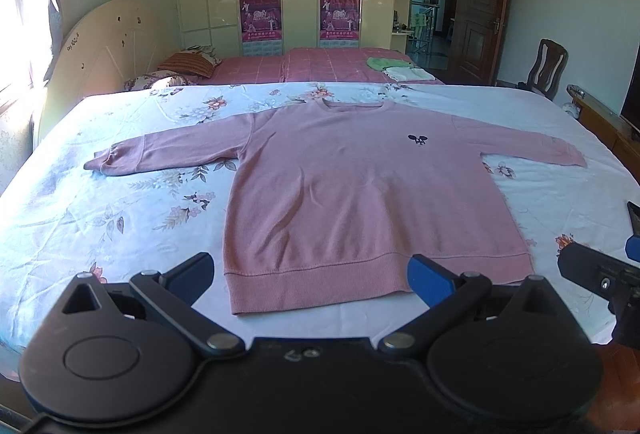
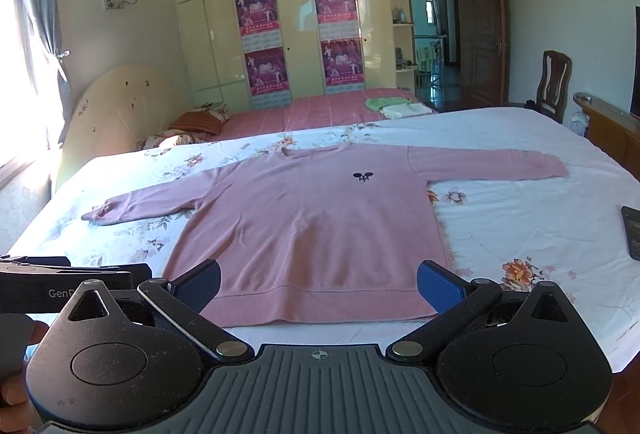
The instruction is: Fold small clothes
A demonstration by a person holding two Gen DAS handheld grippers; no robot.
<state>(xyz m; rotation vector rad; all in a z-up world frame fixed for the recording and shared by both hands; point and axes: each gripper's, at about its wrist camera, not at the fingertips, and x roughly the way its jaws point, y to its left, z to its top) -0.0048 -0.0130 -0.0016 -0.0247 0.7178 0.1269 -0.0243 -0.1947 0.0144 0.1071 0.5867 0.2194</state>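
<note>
A pink long-sleeved sweater (image 1: 352,190) lies flat, front up, on the floral bedsheet (image 1: 132,202), sleeves spread to both sides, hem toward me. It also shows in the right wrist view (image 2: 304,230). My left gripper (image 1: 314,274) is open and empty, held just before the hem. My right gripper (image 2: 320,284) is open and empty, also just before the hem. The right gripper's body shows at the right edge of the left wrist view (image 1: 600,274). The left gripper's body shows at the left edge of the right wrist view (image 2: 60,282).
A dark flat device (image 2: 632,234) lies on the sheet at the right. Behind is a second bed (image 1: 320,68) with folded green and white clothes (image 1: 396,68) and pillows (image 1: 188,64). A headboard (image 1: 104,50) stands left, a wooden chair (image 1: 548,68) right.
</note>
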